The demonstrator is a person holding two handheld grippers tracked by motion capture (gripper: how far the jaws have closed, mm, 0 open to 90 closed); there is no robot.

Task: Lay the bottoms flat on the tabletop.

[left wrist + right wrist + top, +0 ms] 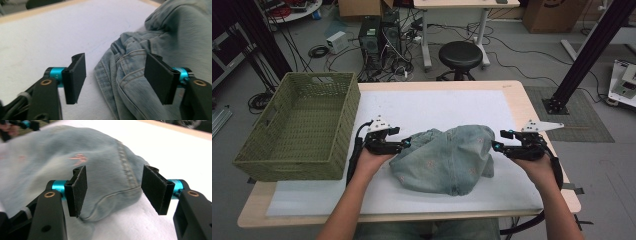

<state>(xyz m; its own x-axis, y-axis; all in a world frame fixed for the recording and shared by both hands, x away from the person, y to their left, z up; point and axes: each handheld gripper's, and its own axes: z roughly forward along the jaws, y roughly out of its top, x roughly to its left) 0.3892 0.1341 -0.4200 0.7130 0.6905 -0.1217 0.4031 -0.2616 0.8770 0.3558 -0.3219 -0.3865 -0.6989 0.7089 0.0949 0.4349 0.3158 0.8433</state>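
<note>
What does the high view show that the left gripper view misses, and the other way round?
The high view alone takes in the green woven basket, the black stool and the right gripper, open at the denim's far side. The left gripper view alone brings up the waistband seams lying between the left gripper's open pads. Both show the crumpled denim garment on the white table cover.

Dim, soft overhead light; blurry close-up views.

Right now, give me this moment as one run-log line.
left gripper: open, at jeans' left edge | right gripper: open, at right edge | jeans: bunched on table, unheld | basket: empty
</note>
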